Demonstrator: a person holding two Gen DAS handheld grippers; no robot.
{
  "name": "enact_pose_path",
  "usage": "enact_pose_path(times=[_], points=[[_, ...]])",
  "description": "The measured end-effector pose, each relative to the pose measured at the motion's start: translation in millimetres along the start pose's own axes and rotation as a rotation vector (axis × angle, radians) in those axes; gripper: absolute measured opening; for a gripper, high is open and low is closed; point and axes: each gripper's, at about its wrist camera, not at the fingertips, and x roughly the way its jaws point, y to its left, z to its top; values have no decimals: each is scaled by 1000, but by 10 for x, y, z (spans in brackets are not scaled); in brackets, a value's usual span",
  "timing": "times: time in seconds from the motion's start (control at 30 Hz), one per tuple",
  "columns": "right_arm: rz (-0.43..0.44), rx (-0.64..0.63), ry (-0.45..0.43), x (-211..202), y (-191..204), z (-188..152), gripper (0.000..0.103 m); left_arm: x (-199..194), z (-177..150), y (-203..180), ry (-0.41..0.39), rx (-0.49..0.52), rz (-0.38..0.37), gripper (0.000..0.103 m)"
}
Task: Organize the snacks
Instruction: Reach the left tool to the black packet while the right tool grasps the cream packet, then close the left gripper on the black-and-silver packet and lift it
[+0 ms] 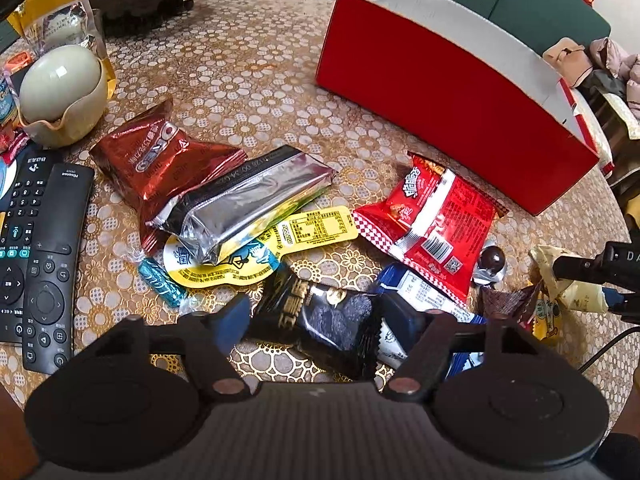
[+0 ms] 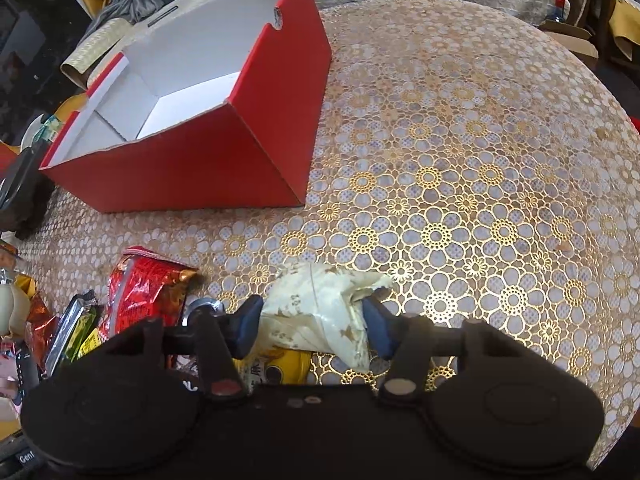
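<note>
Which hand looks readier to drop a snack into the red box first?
Probably the right. Its tongs already pinch the pale crinkled packet, and the red box stands open just ahead. The left tongs straddle a black packet, with no firm grip visible.

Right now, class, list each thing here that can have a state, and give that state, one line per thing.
red box: open-topped, upright, nothing visible inside.
left gripper: jaws astride the black packet, contact unclear.
right gripper: pads pressing the cream packet.
cream packet: crumpled, on the table.
silver packet: sealed, lying across the yellow packet.
egg: whole, seated in a cup.
</note>
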Motion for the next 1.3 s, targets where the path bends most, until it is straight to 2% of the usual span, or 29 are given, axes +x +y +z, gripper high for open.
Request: enact_pose_path(times=[0.2,0.37,0.53,0.6,0.67,0.9,0.97,1.03,1.3], points=[[15,-38,-20,-81,17,-61,52,-44,-14,9,-23,-2,0,56],[27,-51,-30,-172,-1,-115,52,-98,-55,35,-11,-3,-28,55],[42,-59,-32,-241,-35,-172,52,-153,-136,53,8,-4,-55,63],[46,-59,-29,-255,-45,-199,52,-161,-160,46,8,1,-53,76],[48,-57,-28,-269,-54,-218,52,-160,-176,17,13,18,-41,82],[54,-59,-25,-289,-62,-251,52,-111,-265,-185,24,161,6,82],[56,-63,-23,-291,-59,-253,52,-97,-282,-224,27,185,19,80],[57,-66,-24,-295,-55,-258,52,-99,-294,-243,24,205,34,67],[65,-85,-31,-331,-36,-289,52,-158,-286,-187,2,172,15,55]])
